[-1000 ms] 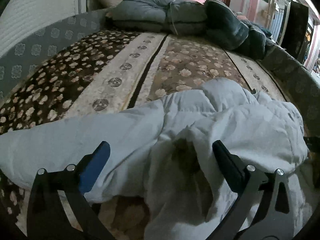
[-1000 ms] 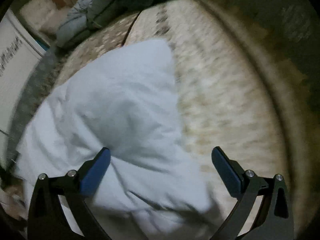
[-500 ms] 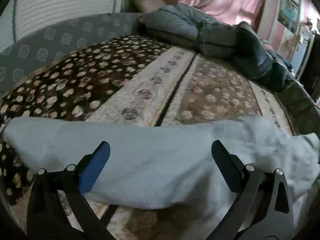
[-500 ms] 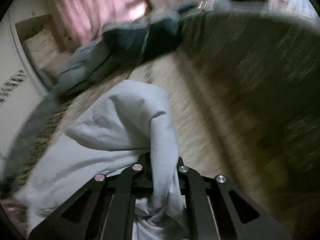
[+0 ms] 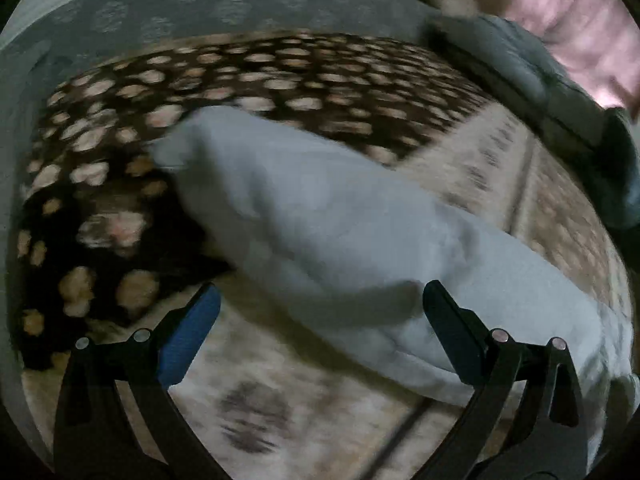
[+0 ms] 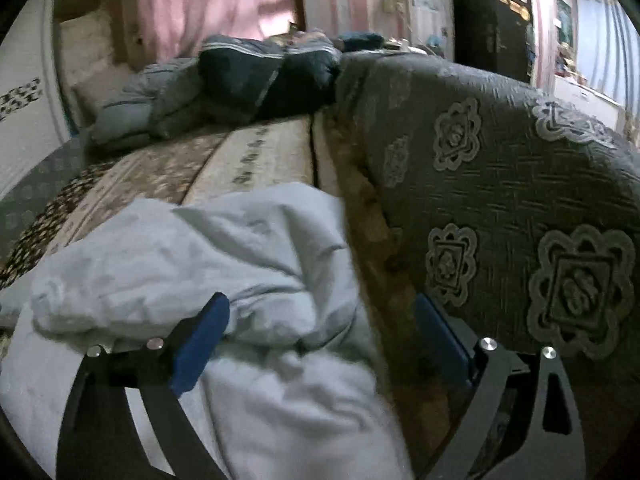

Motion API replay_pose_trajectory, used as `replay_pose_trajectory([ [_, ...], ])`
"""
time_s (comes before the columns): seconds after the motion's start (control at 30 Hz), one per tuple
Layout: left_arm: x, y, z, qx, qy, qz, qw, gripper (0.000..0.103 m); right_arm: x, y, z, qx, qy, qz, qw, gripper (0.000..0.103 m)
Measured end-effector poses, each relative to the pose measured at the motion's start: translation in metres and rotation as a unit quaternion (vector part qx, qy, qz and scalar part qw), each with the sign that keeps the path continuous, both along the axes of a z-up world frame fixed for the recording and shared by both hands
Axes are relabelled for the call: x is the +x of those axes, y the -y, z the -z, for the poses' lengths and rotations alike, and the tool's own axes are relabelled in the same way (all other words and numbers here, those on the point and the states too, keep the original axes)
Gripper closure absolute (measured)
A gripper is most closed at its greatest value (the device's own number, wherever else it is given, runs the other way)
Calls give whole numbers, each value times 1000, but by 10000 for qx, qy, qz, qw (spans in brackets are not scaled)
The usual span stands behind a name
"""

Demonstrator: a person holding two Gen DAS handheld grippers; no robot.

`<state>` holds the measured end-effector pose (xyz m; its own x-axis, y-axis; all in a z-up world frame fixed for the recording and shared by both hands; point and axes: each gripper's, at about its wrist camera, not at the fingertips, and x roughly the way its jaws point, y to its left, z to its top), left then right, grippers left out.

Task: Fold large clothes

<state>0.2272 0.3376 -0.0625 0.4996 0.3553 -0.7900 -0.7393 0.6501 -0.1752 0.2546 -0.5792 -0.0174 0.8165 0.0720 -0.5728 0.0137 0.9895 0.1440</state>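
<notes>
A large pale grey-white garment (image 5: pixel 328 224) lies on the floral bed cover (image 5: pixel 280 80), stretched from the dark spotted part at upper left down to the lower right. My left gripper (image 5: pixel 320 300) is open just above its near edge, holding nothing. In the right wrist view the same garment (image 6: pixel 208 248) is bunched in folds at the bed's right side. My right gripper (image 6: pixel 320 316) is open over that bunched cloth, with its right finger close to the padded side wall.
A grey patterned padded wall (image 6: pixel 500 184) runs along the bed's right side. Folded dark and grey quilts (image 6: pixel 248 80) lie at the far end, also in the left wrist view (image 5: pixel 520 64). A grey patterned border (image 5: pixel 200 12) edges the left side.
My right gripper was shut on the garment half a second ago and is now open. My left gripper has swung left and lower over the garment, staying open.
</notes>
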Motion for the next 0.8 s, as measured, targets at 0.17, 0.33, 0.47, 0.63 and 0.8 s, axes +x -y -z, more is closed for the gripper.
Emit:
replay_pose_trajectory([
  [0.17, 12, -17, 10, 257, -192, 155, 9994, 3, -12, -14, 18, 191, -156, -154, 9996, 7],
  [0.33, 46, -20, 13, 186, -371, 364, 9985, 65, -14, -34, 22, 204, -270, -439, 9985, 7],
  [0.47, 74, 22, -53, 1315, -151, 698, 9887, 89, -14, -27, 7, 199, -200, -369, 9989, 7],
  [0.63, 99, 126, -162, 1346, 1271, 2027, 9616, 89, -9, -23, -11, 331, -27, -324, 9989, 7],
  [0.8, 76, 281, -229, 1000, 2218, 3768, 8938, 82, -11, -20, -28, 591, 90, -333, 9977, 7],
])
